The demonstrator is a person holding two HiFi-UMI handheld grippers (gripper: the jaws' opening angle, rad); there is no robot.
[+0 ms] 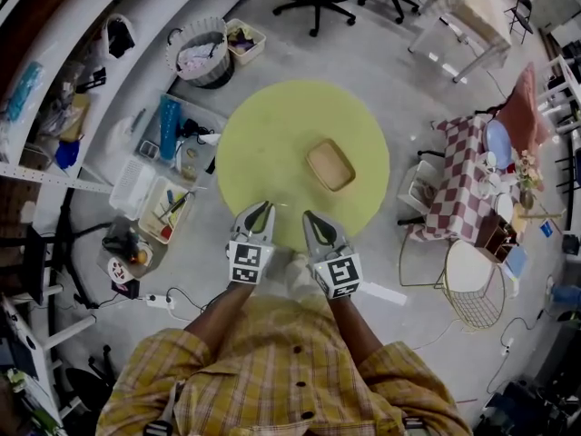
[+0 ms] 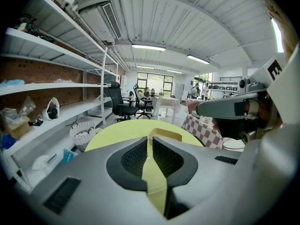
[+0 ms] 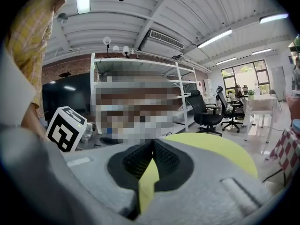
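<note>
Head view: left gripper (image 1: 266,207) and right gripper (image 1: 308,215) side by side over table (image 1: 263,125) near edge. Both jaws together, empty, since tray (image 1: 330,164) sits well beyond, near table centre.

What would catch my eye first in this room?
The round yellow-green table in the middle of the grey floor, with a shallow tan tray lying on it right of centre. At its near edge a person in a checked shirt holds the left gripper and right gripper, both with jaws together and empty.
</note>
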